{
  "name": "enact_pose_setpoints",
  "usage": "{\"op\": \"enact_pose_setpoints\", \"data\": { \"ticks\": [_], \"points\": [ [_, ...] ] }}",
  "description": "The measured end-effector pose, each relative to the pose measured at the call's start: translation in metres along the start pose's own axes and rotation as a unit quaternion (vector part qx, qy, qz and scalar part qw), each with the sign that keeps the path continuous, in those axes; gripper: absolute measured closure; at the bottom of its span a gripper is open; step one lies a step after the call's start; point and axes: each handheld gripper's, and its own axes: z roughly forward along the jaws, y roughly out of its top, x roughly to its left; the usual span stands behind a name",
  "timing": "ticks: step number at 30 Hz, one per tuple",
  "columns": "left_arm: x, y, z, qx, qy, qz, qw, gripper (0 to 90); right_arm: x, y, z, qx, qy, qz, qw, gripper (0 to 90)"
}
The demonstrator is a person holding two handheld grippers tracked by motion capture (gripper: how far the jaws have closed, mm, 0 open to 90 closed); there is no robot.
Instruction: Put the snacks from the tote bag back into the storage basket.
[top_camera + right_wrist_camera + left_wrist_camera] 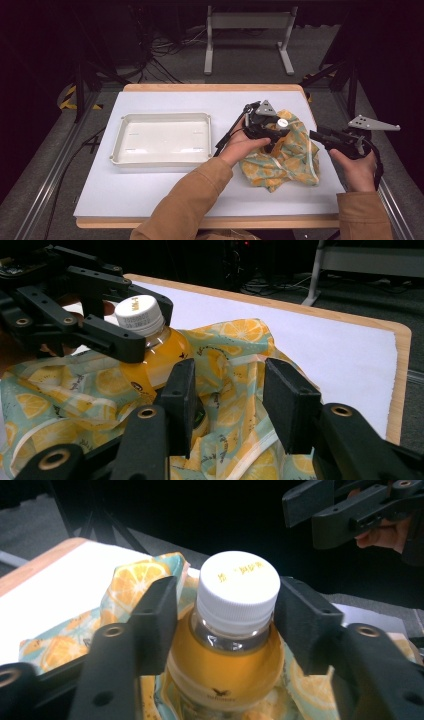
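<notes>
A bottle of orange drink (235, 650) with a white cap (282, 122) stands tilted inside a lemon-print cloth bag (287, 160) on the right part of the table. My left gripper (272, 131) is shut on the bottle's neck, one jaw on each side just below the cap (239, 587). From the right gripper view, the bottle (160, 357) sticks out of the bag (235, 340) with the left gripper (145, 327) clamped across it. My right gripper (230, 390) is open, its jaws apart and aimed at the bag's folds. It hovers by the table's right edge (316, 136).
A white, shallow tray (120, 150) lies empty on the left half of the white mat (150, 195). The wooden table edge (400, 385) runs close behind the bag. A grey metal stand (247, 22) and cables sit on the floor beyond the table.
</notes>
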Motion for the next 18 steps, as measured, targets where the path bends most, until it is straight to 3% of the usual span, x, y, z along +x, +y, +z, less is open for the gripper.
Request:
{"op": "enact_pose_setpoints", "data": {
  "ticks": [2,4,10,18],
  "points": [
    [0.000,0.001,-0.002,-0.007,-0.004,0.003,1.0000,52.7,0.000,0.000,0.000,-0.001,0.001,0.001,1.0000,57.0],
    [-0.001,0.004,-0.003,-0.001,-0.003,0.019,0.9998,57.8,-0.001,-0.001,0.000,0.000,0.000,0.002,1.0000,56.8],
    [-0.005,0.008,-0.004,0.016,-0.003,0.029,0.9994,58.3,-0.002,-0.001,0.002,0.000,0.003,0.005,1.0000,56.8],
    [-0.008,0.017,-0.012,0.008,-0.004,0.039,0.9992,58.3,-0.003,-0.002,0.002,0.000,0.005,0.004,1.0000,56.8]
  ]
}}
